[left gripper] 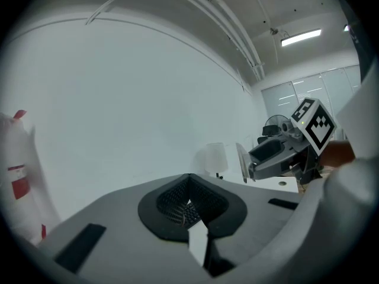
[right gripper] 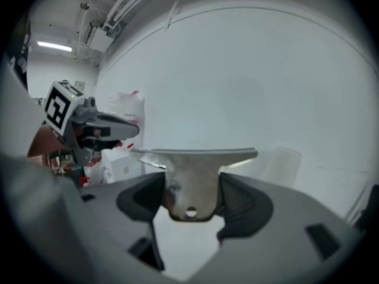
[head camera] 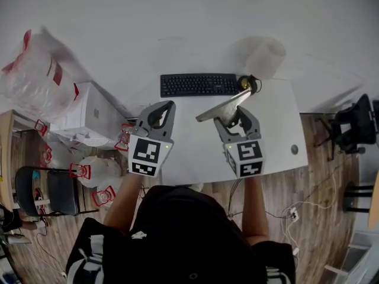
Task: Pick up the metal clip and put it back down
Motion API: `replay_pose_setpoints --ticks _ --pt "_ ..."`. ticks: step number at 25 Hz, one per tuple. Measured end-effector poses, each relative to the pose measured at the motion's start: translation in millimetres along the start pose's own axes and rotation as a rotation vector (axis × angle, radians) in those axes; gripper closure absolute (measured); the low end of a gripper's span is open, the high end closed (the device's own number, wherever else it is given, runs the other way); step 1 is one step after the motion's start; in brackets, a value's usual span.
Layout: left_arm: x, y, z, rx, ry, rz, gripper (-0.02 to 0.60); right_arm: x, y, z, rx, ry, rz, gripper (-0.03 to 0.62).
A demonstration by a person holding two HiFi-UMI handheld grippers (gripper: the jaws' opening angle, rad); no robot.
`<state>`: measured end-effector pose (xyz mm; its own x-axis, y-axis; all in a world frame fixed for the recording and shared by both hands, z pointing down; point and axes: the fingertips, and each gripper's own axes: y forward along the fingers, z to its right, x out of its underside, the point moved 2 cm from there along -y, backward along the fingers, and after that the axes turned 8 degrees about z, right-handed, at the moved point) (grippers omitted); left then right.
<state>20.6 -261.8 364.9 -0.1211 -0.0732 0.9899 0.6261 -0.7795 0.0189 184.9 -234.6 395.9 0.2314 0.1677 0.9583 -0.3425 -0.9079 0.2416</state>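
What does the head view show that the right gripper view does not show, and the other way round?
Only the head view shows the black keyboard and the dark chair. Only the right gripper view shows the small hole in the metal clip and a ceiling light. Both views show the right gripper shut on the clip, and both show the left gripper beside it.

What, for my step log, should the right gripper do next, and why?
Probably lower the right gripper toward the table and set the metal clip down: its jaws are shut on the clip, which seems lifted off the tabletop; the left gripper is shut, empty.
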Motion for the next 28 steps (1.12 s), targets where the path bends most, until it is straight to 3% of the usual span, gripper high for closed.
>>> replay_pose_setpoints --ticks 5,17,22,28 --pt "10 -2 1 0.006 -0.032 -0.022 0.56 40 11 -22 -0.103 -0.015 -0.122 0.309" --pt "64 -24 3 -0.04 -0.032 -0.147 0.56 183 13 -88 -0.411 -0.081 -0.546 0.309" --pt "86 -35 7 -0.065 -0.05 -0.191 0.56 238 5 -105 -0.543 -0.185 -0.728 0.309" --pt "101 -52 1 -0.109 -0.063 -0.229 0.56 285 13 -101 -0.627 -0.335 -0.909 0.309"
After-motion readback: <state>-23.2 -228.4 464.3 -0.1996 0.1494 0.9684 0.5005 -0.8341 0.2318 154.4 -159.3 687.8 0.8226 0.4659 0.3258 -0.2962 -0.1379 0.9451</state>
